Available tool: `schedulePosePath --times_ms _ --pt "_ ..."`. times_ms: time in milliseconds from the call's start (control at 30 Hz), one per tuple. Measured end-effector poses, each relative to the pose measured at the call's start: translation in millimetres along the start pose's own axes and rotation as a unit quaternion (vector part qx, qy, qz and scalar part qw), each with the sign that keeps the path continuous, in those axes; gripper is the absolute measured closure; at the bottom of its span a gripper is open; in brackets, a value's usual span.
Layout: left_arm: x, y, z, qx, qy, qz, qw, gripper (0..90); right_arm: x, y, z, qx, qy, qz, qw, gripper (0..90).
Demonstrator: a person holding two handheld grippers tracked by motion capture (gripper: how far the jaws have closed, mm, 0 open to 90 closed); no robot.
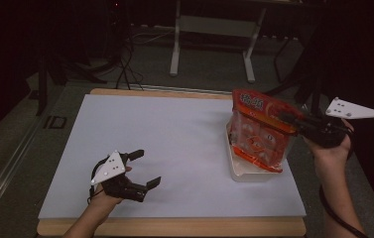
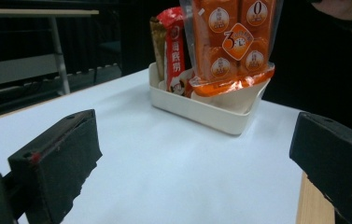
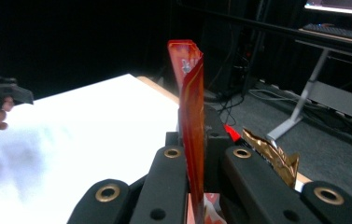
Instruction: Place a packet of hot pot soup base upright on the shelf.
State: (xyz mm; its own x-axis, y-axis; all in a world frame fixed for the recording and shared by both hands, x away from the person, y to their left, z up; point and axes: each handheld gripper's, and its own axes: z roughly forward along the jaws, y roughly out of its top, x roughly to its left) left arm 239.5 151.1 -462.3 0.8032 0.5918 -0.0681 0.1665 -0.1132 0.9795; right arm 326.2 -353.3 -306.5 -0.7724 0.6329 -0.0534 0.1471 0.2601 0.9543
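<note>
On the white-topped counter, near its right edge, a shallow white plastic tray is carrying the large orange-and-clear plastic snack bag, which is standing upright with its long axis vertical, its bottom in the tray and its sealed top edge pointing up. The right gripper is pinching that top seam, its fingers closing flat on the thin red film. The left gripper is hovering low over the counter's near left part, well apart from the tray, its fingers standing wide open and holding nothing.
</note>
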Motion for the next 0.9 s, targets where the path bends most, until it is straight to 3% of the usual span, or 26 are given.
schedulePosePath --times_ms 333,533,900 --pt "5.1 -9.3 -3.5 0.000 0.010 -0.013 0.9999 2.3 -2.7 -21.9 8.2 0.003 0.009 0.024 0.9997 90.0" --pt "5.9 -13.1 -2.8 0.004 0.010 -0.017 0.9998 2.3 -7.5 -33.5 1.9 -0.004 0.012 0.043 0.9990 90.0" --pt "5.8 -16.8 -1.5 0.008 0.010 -0.019 0.9997 2.3 -9.4 -59.0 9.1 0.019 0.017 0.063 0.9977 90.0"
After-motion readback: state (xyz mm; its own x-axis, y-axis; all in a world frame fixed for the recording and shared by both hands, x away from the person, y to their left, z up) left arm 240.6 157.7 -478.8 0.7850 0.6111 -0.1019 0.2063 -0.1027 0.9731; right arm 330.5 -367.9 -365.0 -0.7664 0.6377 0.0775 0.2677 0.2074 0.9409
